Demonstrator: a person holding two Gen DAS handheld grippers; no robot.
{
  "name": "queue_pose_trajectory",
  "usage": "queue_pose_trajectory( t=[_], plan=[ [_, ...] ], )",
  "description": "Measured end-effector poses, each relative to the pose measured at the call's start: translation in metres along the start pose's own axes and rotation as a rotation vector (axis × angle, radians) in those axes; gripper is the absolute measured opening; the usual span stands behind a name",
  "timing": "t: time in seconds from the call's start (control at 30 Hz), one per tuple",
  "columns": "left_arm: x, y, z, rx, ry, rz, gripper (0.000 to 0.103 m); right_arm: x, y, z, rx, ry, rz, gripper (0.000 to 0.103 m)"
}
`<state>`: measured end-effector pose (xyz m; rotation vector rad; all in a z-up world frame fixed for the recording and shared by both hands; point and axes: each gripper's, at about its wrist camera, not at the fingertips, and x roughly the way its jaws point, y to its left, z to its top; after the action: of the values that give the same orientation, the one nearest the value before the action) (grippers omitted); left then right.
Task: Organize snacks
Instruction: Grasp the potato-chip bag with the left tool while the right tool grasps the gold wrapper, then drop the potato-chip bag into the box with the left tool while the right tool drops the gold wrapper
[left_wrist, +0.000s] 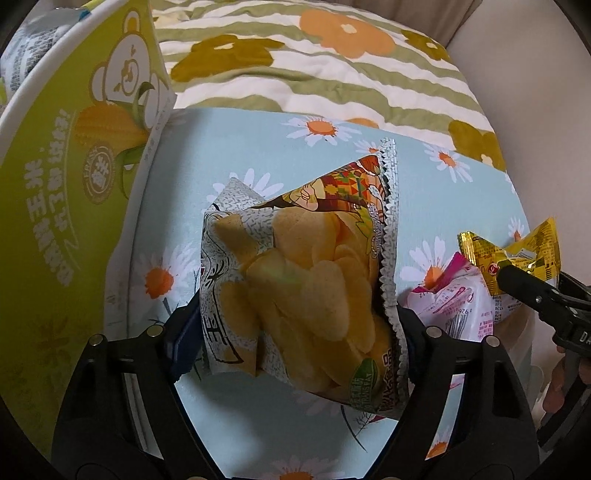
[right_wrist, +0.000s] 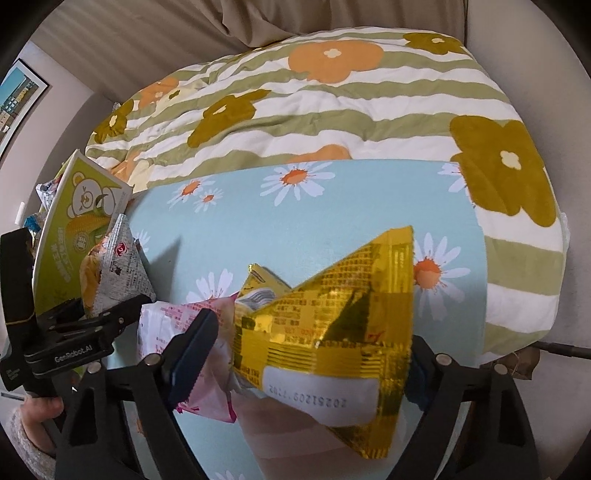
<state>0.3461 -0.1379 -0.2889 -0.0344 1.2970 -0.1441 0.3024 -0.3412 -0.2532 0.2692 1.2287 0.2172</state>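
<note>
The green box (left_wrist: 74, 177) stands at your far left on the daisy cloth (left_wrist: 258, 147), nearer your left gripper (left_wrist: 291, 325). That gripper is clamped on the chip bag (left_wrist: 303, 266), which runs straight ahead from the jaws. Your right gripper (right_wrist: 306, 354) pinches the gold packet (right_wrist: 332, 314) likewise; beside it lies the pink packet (right_wrist: 166, 325), loose. Judgement: both loads travel left to the box
</note>
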Motion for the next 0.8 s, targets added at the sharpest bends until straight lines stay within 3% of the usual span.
queue_pose_trajectory(
  t=[0.5, 0.8],
  plan=[
    [-0.032, -0.009, -0.012, 0.015, -0.056, 0.014, 0.081, 0.004, 0.006, -0.001, -0.020, 0.017, 0.049, 0.051],
    [-0.064, -0.022, -0.020, 0.036, -0.116, -0.003, 0.081, -0.028, 0.011, -0.002, -0.034, -0.062, 0.038, 0.046]
  ],
)
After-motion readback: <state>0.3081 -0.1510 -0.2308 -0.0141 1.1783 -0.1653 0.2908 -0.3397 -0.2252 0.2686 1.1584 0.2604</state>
